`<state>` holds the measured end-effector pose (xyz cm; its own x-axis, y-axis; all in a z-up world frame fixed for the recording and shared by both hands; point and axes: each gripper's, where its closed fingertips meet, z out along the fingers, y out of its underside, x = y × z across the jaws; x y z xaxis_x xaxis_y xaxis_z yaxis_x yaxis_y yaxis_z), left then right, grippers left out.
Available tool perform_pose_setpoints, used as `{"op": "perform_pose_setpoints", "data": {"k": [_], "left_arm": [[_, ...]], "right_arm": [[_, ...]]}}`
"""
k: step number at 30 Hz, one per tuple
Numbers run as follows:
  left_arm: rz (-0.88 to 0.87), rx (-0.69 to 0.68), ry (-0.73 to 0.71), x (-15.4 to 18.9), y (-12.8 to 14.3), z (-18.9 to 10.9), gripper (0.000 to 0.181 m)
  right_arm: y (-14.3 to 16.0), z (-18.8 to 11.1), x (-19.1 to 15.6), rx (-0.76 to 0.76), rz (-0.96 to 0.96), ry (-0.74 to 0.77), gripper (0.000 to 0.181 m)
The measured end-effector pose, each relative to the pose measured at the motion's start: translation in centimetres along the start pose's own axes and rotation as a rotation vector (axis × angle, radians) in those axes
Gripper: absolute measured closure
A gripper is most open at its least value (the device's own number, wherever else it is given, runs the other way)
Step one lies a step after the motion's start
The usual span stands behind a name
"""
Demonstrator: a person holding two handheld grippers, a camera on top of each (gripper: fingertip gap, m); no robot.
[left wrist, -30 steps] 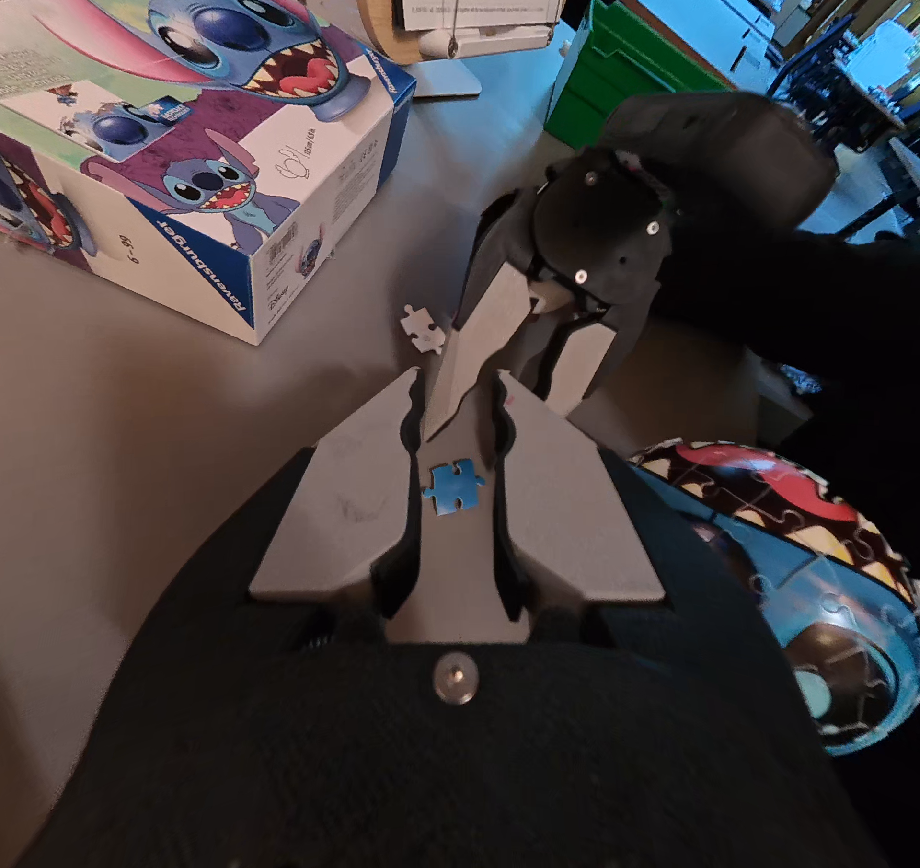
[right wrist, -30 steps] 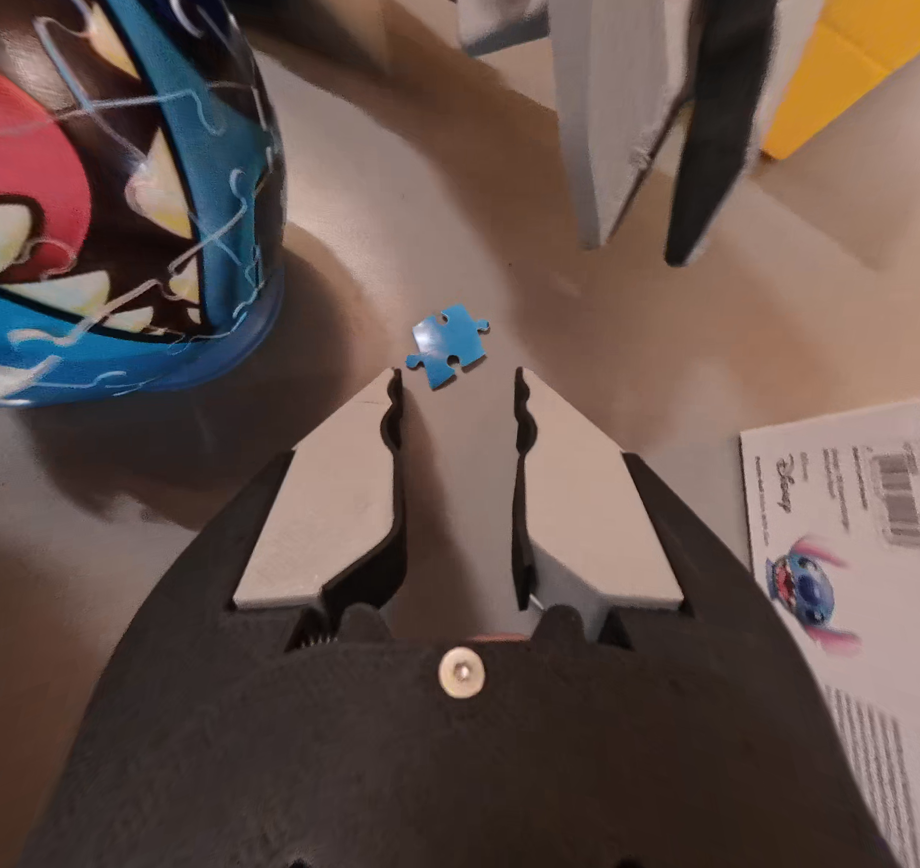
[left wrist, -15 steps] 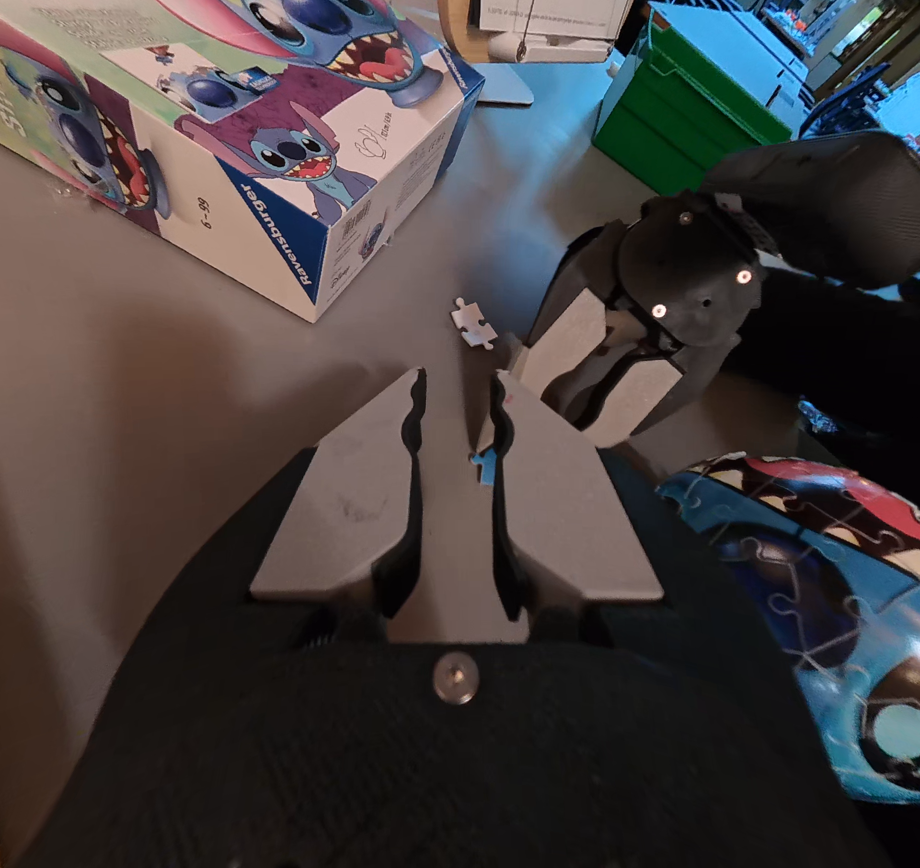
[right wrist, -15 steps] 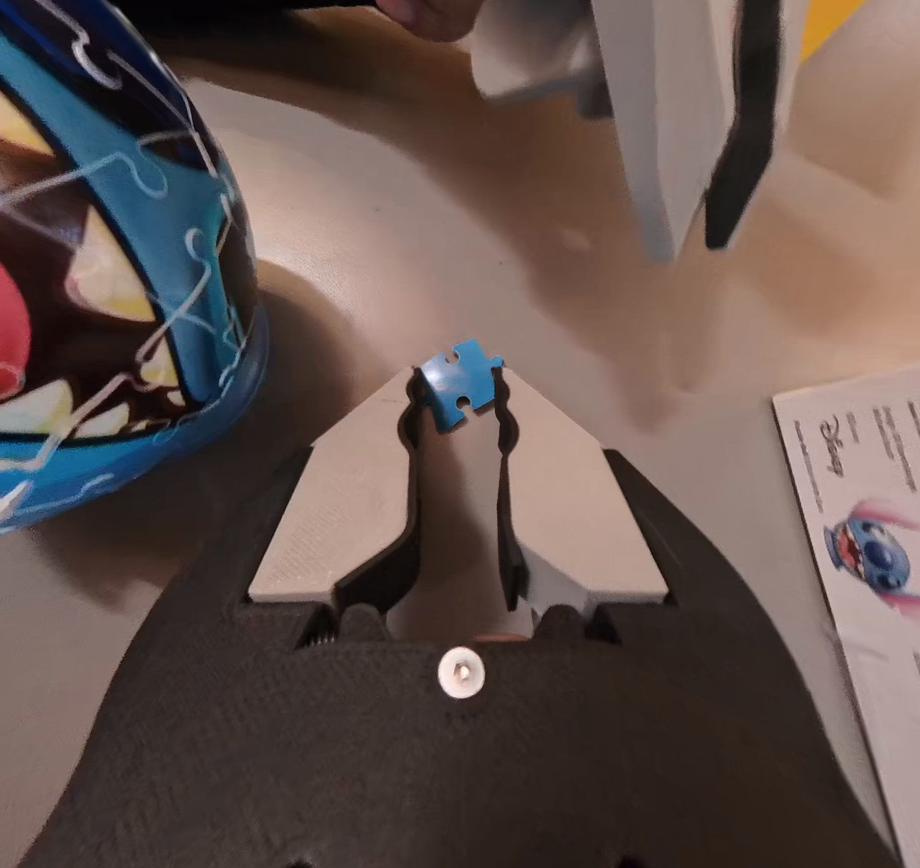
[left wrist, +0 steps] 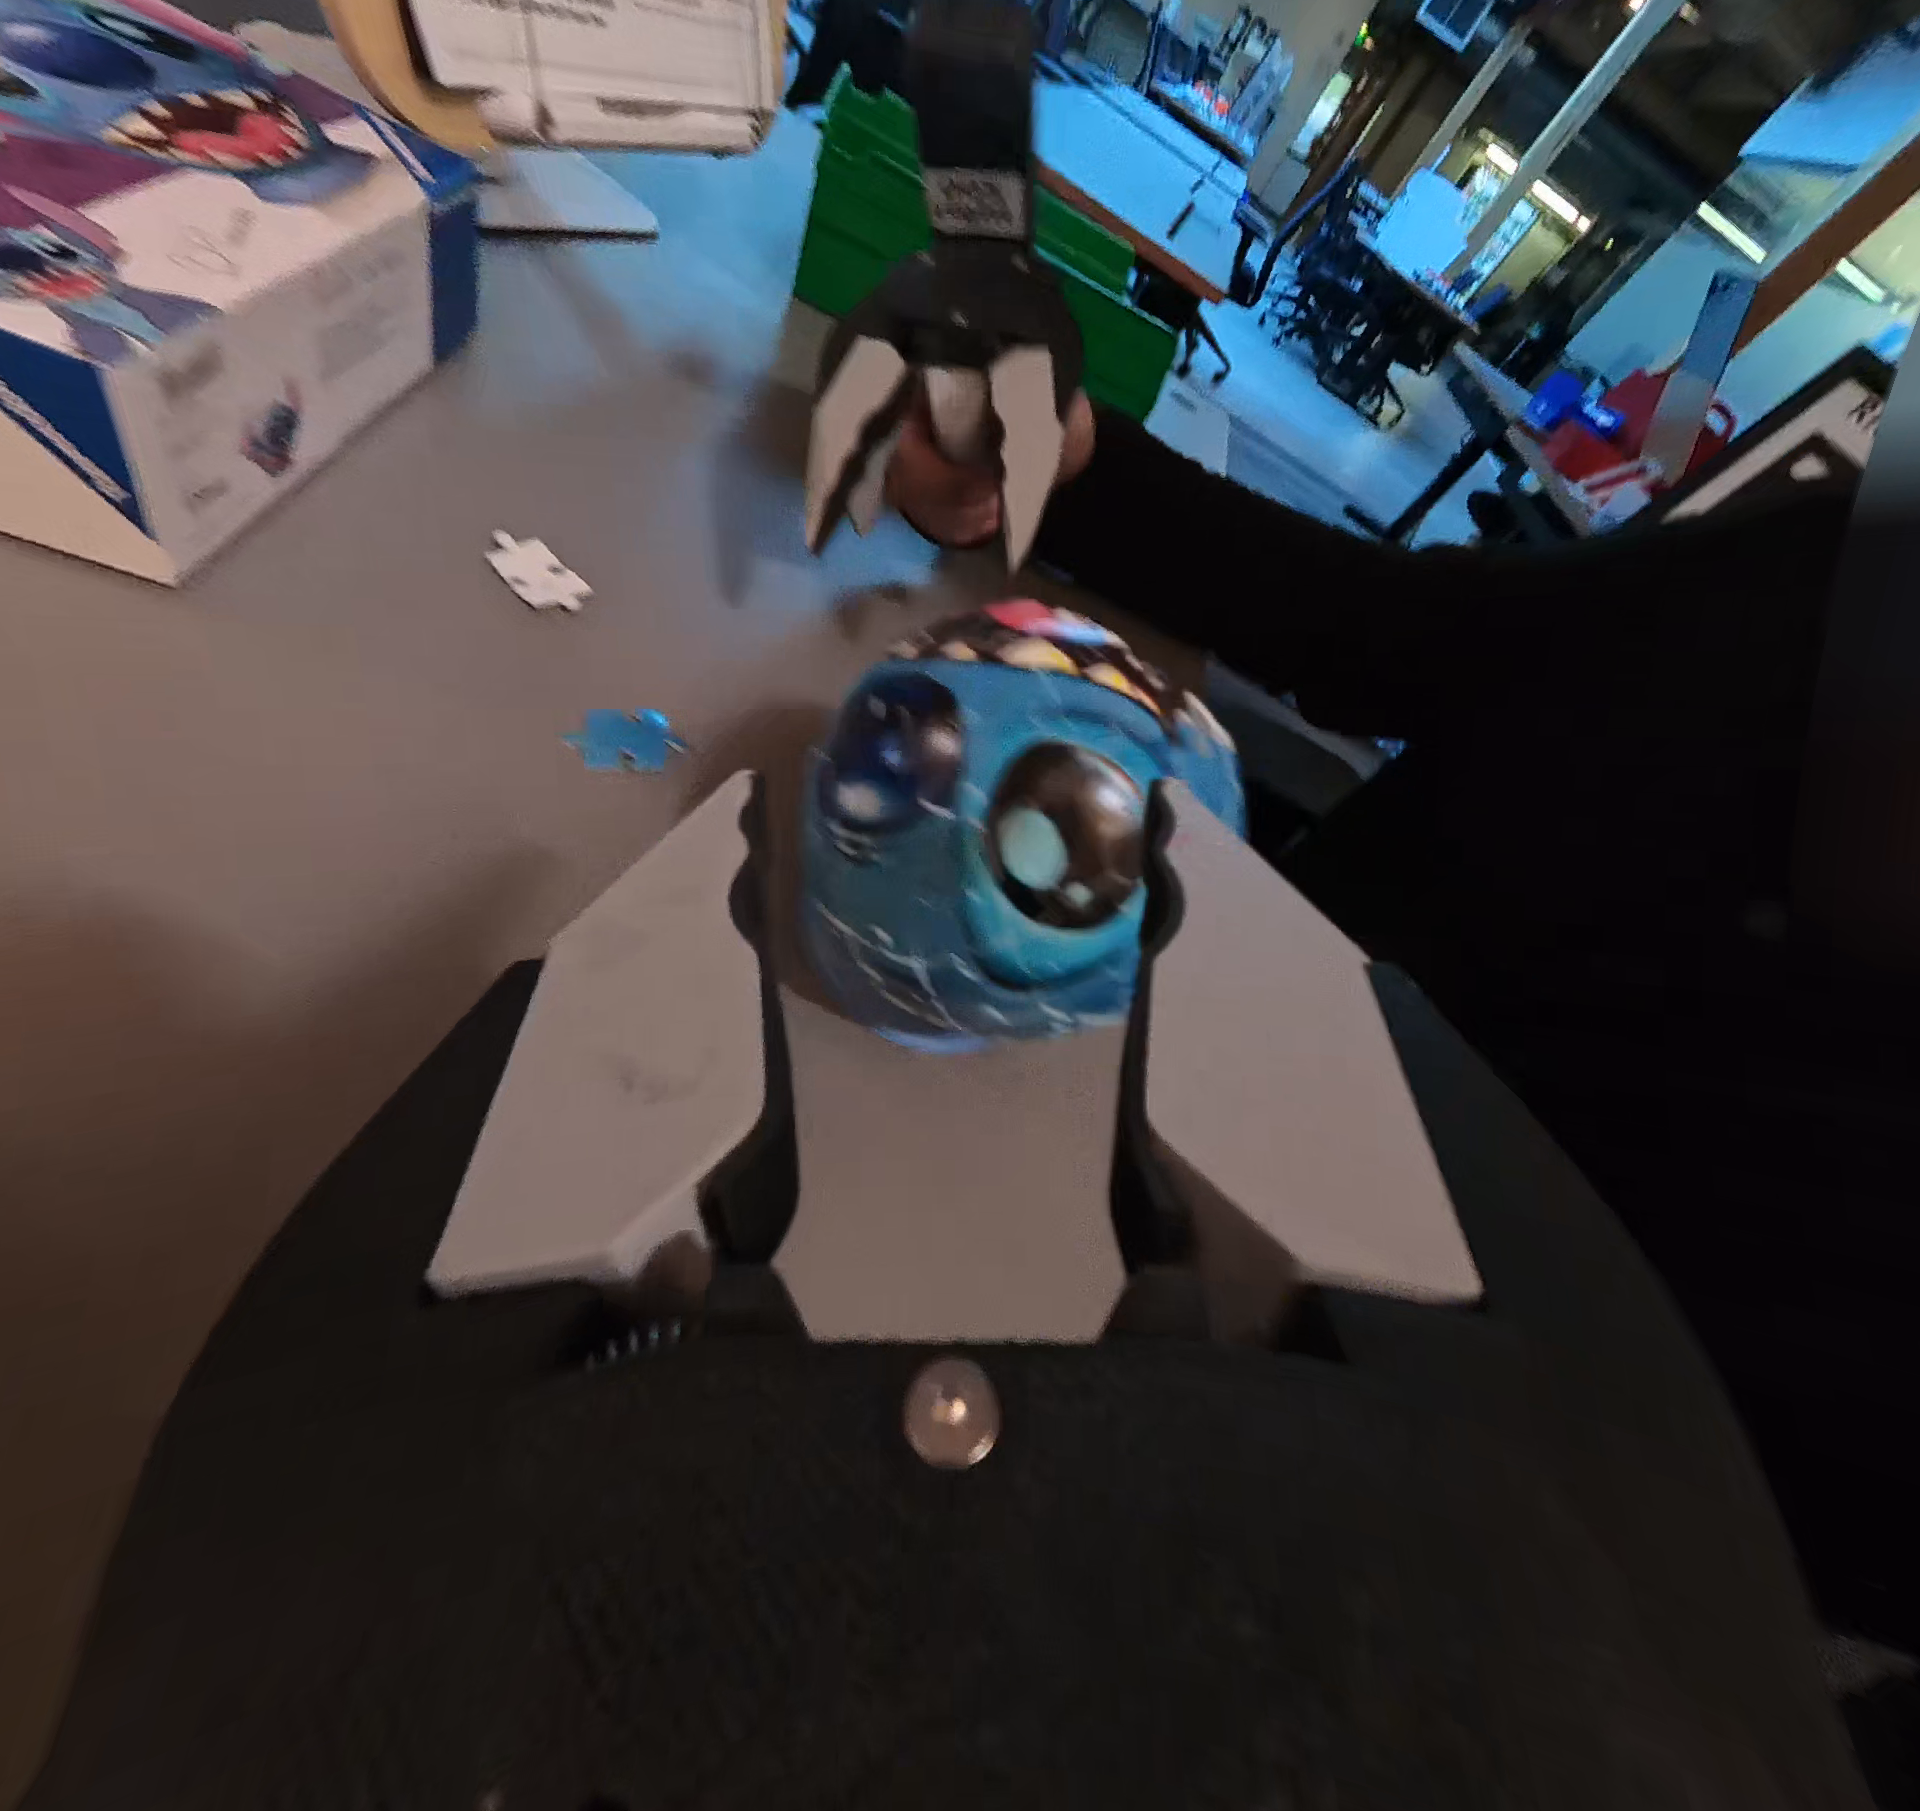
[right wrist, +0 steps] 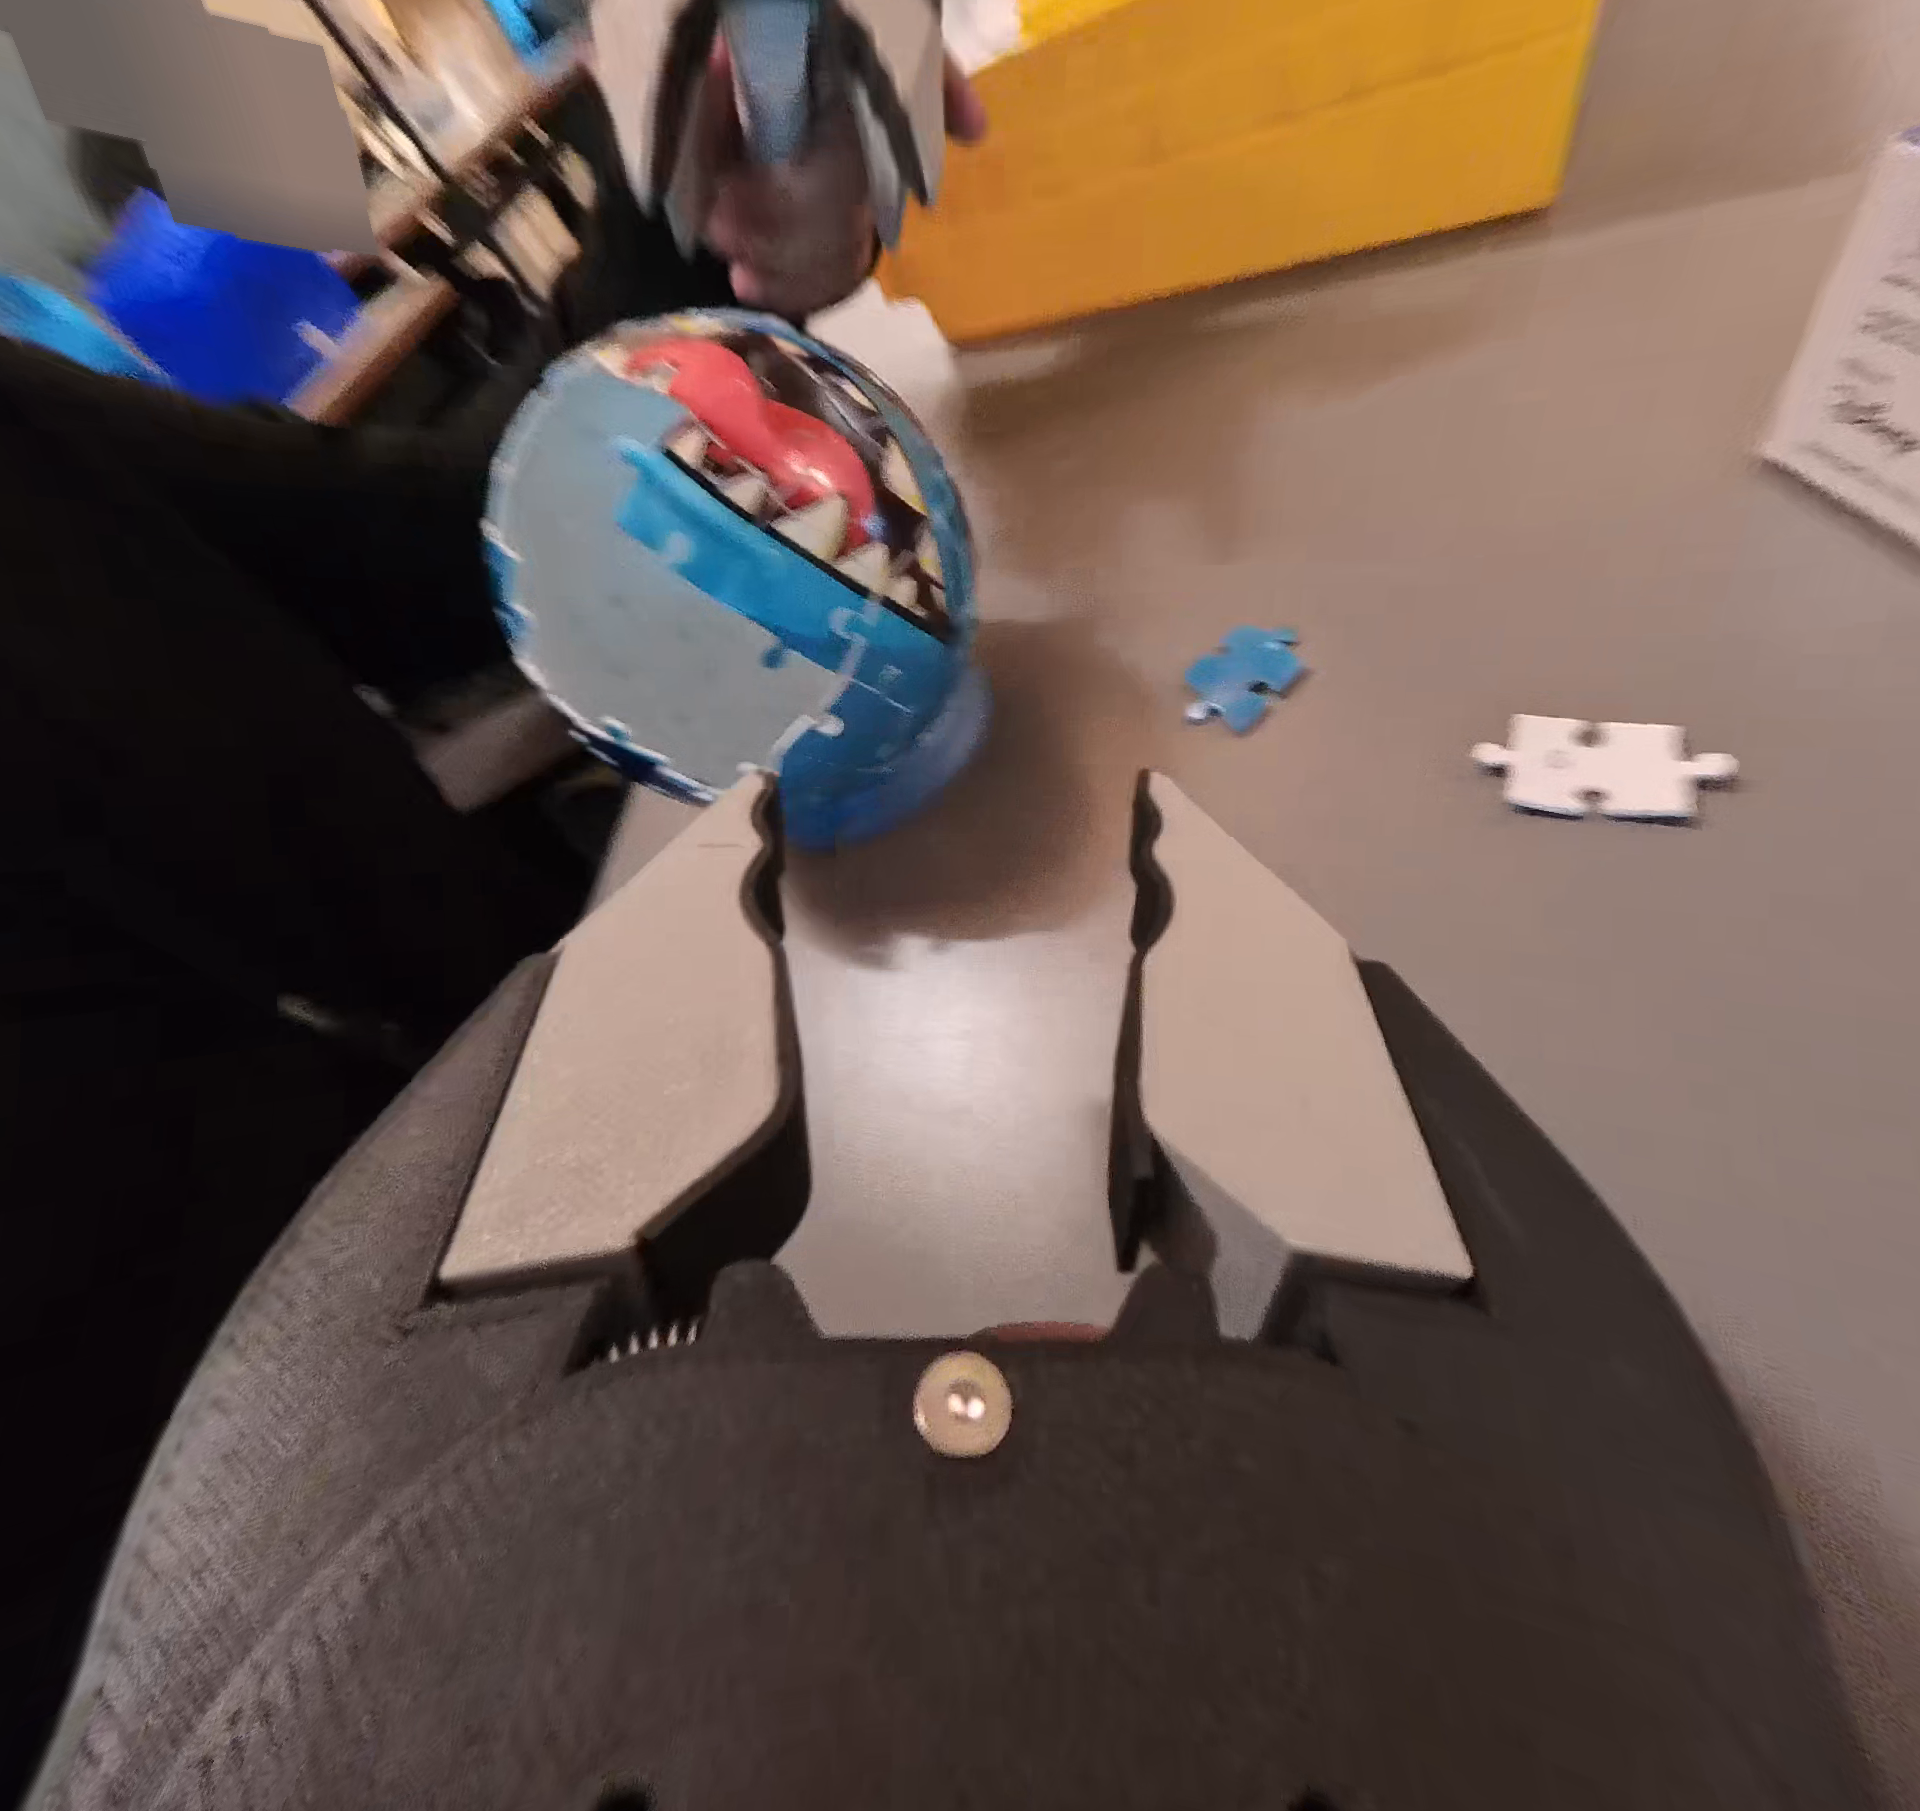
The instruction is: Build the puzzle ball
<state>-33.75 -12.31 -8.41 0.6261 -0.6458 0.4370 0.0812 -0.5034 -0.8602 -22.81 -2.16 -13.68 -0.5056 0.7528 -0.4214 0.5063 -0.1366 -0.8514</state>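
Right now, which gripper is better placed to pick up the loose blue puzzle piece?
Right, probably. The right gripper is open with the blue piece just ahead on the table; the left gripper frames the puzzle ball.

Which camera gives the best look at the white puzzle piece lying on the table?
The right wrist view: the white puzzle piece lies close and fairly sharp, its tabs and notches clear, beside the blue piece. The left wrist view shows it smaller, farther off and blurred, near the box.
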Motion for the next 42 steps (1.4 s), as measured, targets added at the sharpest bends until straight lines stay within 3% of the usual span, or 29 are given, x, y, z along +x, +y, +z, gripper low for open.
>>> {"op": "perform_pose_setpoints", "data": {"k": [4, 9, 13, 22, 28, 32, 42], "left_arm": [[0.017, -0.065, -0.018, 4.1, 4.7, 1.0, 0.091], [-0.074, -0.052, -0.172, 3.5, 8.0, 3.8, 0.086], [-0.064, -0.042, -0.236, 3.1, 8.3, 4.6, 0.082], [-0.049, -0.08, -0.284, 2.5, 8.9, 5.8, 0.081], [-0.015, -0.116, -0.326, 2.1, 8.9, 6.4, 0.082], [0.046, -0.127, -0.368, 2.0, 8.9, 6.4, 0.082], [0.431, -0.184, -0.59, 1.1, 7.3, 4.4, 0.082]], "right_arm": [[-2.0, 1.5, -1.9, 0.044, 0.161, -0.164, 0.111], [-4.0, 3.8, -2.5, 0.051, 0.352, -0.225, 0.113], [-3.4, 5.1, -1.3, -0.028, 0.368, -0.141, 0.105], [-2.1, 5.9, -3.5, -0.134, 0.515, -0.281, 0.094], [-1.2, 6.4, -3.4, -0.219, 0.584, -0.278, 0.087], [-1.3, 6.6, -3.7, -0.218, 0.525, -0.275, 0.081], [-2.8, 8.4, -4.2, -0.174, 0.265, -0.19, 0.071]]}}
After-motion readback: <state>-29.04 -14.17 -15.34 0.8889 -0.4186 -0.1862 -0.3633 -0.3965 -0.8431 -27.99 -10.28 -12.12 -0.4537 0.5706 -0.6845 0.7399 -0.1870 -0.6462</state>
